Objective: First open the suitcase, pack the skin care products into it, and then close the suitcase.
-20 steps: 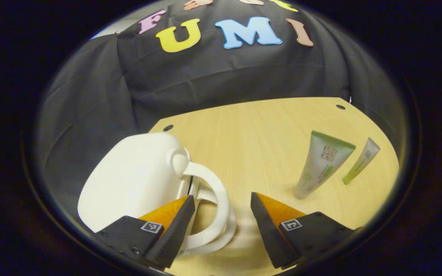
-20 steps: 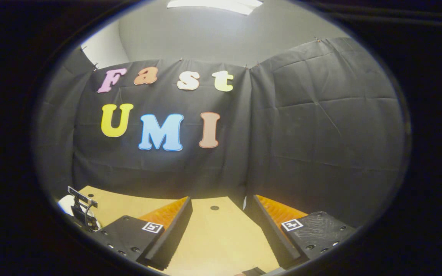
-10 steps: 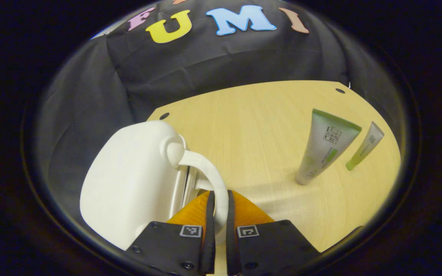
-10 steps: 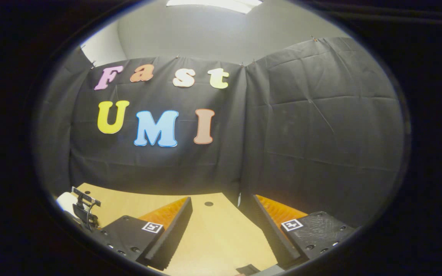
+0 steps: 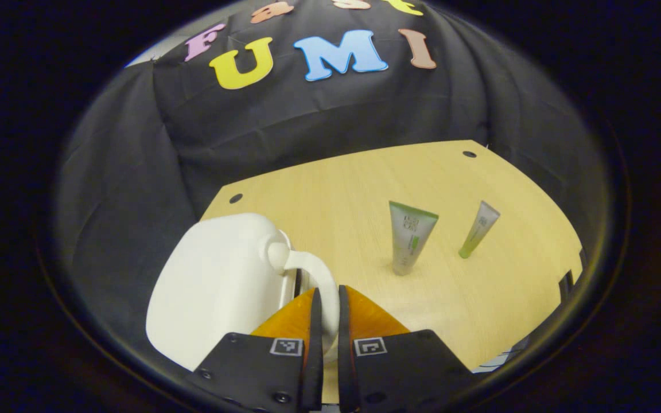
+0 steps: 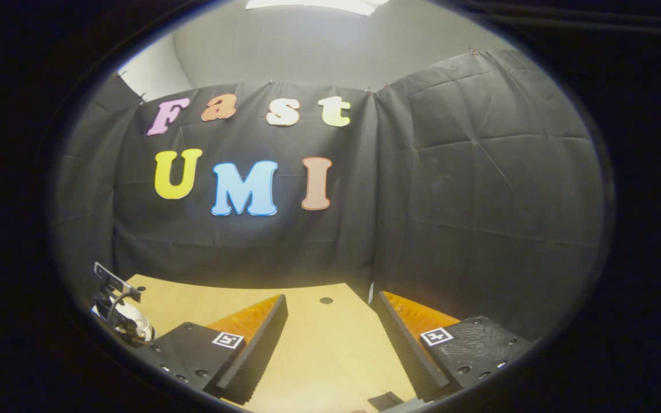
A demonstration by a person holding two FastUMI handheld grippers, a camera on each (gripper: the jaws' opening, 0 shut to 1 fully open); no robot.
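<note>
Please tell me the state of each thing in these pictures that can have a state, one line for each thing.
White hard-shell suitcase: closed or nearly so, lying on the light wooden table.
White curved handle: clamped between both fingers of the left gripper.
Large green-and-white tube: standing, unpacked.
Small green-and-white tube: standing, tilted, unpacked.
Right gripper: open, holding nothing.
</note>
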